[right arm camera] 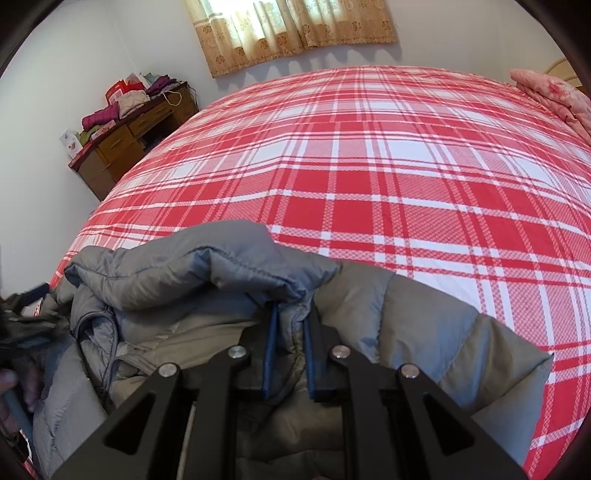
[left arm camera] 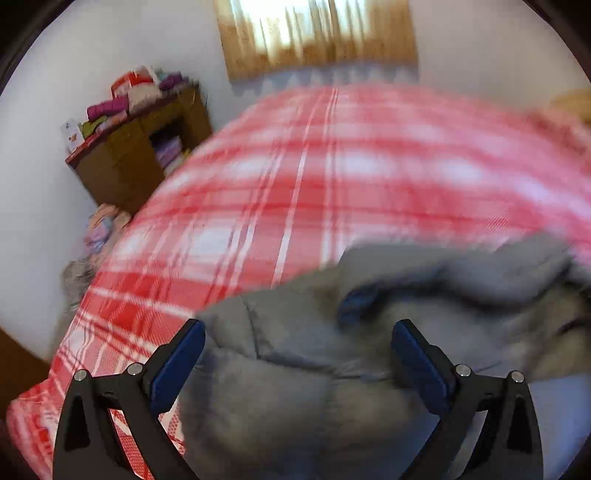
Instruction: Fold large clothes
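Note:
A grey padded jacket [left arm camera: 314,369] lies bunched at the near edge of a bed with a red and white plaid cover [left arm camera: 332,177]. My left gripper [left arm camera: 297,354] is open, its jaws wide apart above the jacket and holding nothing. The left view is blurred by motion. In the right wrist view the jacket [right arm camera: 207,273] is folded over itself. My right gripper [right arm camera: 290,350] is shut on a fold of the jacket's fabric and holds it just above the plaid cover [right arm camera: 406,166].
A brown wooden desk [right arm camera: 122,147] piled with clothes and boxes stands at the far left against the white wall. A pink quilt [right arm camera: 554,96] lies at the bed's far right. A curtained window [right arm camera: 295,29] is behind the bed. Clothes lie on the floor left of the bed [left arm camera: 99,229].

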Demonstrator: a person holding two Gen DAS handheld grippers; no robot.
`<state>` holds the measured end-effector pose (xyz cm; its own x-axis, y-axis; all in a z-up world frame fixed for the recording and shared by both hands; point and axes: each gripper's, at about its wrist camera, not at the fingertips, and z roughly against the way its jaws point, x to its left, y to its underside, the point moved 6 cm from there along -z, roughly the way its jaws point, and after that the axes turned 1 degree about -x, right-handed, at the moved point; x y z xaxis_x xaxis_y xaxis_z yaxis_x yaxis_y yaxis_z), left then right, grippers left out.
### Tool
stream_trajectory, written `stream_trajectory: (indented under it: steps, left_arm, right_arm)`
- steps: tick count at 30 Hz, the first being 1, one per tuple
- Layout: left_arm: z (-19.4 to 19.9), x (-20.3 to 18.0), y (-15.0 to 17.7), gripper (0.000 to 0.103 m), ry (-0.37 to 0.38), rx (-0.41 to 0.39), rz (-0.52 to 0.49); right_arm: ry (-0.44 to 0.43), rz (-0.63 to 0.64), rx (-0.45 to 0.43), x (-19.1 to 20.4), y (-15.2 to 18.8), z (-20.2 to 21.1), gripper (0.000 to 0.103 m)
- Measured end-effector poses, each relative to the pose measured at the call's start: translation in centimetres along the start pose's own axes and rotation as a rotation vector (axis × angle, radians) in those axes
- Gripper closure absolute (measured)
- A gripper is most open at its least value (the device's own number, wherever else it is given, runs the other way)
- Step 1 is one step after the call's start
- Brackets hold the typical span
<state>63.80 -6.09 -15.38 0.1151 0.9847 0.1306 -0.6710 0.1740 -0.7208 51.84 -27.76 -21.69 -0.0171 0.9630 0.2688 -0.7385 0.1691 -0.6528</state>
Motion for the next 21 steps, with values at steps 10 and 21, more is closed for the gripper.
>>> stream_trajectory:
  steps: [10, 21]
  left_arm:
    - [-4.7, 1.3, -6.3, 0.001, -0.125, 0.049, 0.11]
    - [-6.6, 0.2, 0.3, 0.001, -0.152, 0.12, 0.004]
  right_arm:
    - [-0.022, -0.017, -0.017, -0.2, 0.3, 0.2, 0.089]
    - [-0.005, -0.067, -0.178, 0.0, -1.7, 6.4, 0.034]
